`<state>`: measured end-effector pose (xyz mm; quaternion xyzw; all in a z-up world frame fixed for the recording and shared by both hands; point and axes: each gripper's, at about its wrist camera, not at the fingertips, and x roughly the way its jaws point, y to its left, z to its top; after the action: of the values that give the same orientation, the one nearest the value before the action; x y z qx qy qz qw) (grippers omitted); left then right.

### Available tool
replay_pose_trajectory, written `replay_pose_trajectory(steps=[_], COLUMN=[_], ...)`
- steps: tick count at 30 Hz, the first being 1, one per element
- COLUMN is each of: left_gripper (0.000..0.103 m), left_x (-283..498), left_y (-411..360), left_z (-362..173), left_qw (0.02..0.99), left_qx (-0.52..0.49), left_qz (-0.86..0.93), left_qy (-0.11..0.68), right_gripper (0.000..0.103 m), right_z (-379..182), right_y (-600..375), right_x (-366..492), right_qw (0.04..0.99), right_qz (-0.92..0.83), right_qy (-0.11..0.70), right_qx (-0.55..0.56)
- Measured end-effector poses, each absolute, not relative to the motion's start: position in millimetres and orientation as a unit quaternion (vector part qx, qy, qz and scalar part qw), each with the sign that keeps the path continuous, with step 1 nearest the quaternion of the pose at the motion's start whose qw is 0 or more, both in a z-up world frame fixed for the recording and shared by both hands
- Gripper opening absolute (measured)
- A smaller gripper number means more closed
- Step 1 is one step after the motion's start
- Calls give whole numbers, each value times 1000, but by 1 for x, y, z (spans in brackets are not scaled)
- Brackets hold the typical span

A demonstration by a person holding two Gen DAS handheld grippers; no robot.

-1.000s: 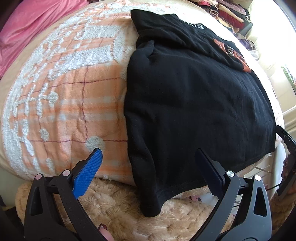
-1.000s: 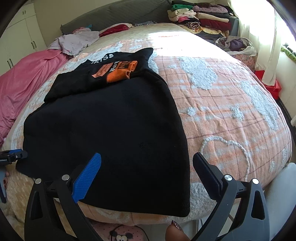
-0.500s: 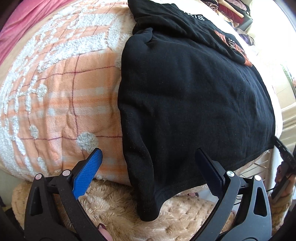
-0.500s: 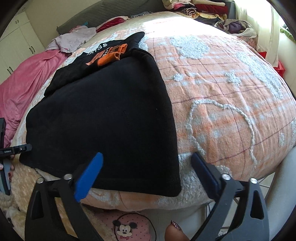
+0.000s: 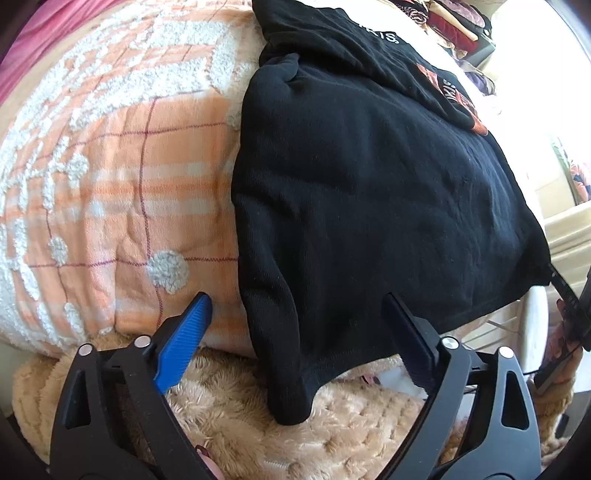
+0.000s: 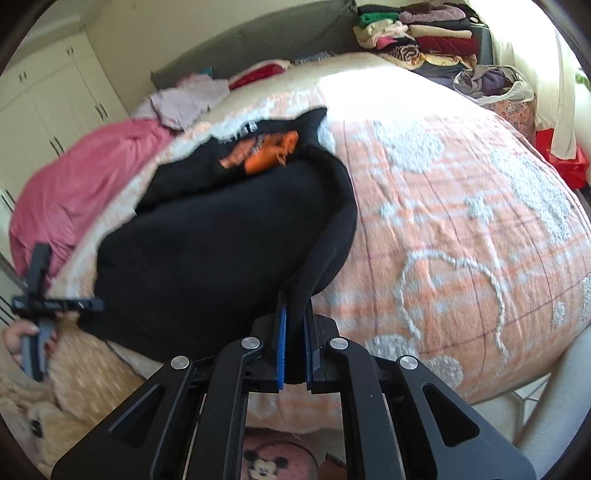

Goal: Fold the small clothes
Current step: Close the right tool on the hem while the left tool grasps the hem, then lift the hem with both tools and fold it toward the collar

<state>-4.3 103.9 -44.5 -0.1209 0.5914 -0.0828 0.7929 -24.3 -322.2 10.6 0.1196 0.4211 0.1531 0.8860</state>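
Observation:
A black sweater (image 5: 369, 192) with an orange print lies spread on the bed, its near hem hanging over the edge. My left gripper (image 5: 297, 306) hovers over the sweater's near left corner; its jaws are closing, the fabric lies between them, and the pads do not press on it. In the right wrist view the black sweater (image 6: 207, 251) is bunched at its near right corner, where my right gripper (image 6: 294, 325) is shut on a pinched fold of it. The right gripper (image 5: 569, 299) also shows at the far right of the left wrist view.
An orange checked bedspread (image 6: 461, 221) with white tufts covers the bed. A pink blanket (image 6: 74, 192) lies at the far left, folded clothes (image 6: 417, 33) stack at the back right. A fluffy beige rug (image 5: 332, 424) lies below the bed edge.
My right gripper came forward to the sweater's near right corner and closed on it, bunching the fabric. My left gripper's jaws narrowed slightly over the left corner.

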Motion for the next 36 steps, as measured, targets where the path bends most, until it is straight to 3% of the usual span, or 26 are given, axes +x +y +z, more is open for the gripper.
replay_pose_trajectory(steps=[4, 7, 12, 14, 36], left_gripper=[72, 57, 11, 3, 3], left_x=[-9, -11, -14, -15, 8], left_y=[105, 101, 100, 101, 148], left_z=[-44, -44, -42, -34, 80], left_qw=[788, 786, 789, 797, 876], left_qx=[-108, -84, -78, -81, -219], left_qz=[-85, -84, -99, -106, -125], left_qy=[601, 607, 601, 588, 412], right_gripper=[6, 6, 6, 6, 6], right_z=[34, 46, 50, 49, 96], right_y=[-326, -328, -325, -324, -334], right_x=[-23, -20, -12, -12, 12], right_qw=[899, 905, 906, 906, 924], right_qz=[157, 160, 159, 155, 149], right_qy=[385, 368, 365, 366, 301], right_qx=[136, 142, 146, 146, 182])
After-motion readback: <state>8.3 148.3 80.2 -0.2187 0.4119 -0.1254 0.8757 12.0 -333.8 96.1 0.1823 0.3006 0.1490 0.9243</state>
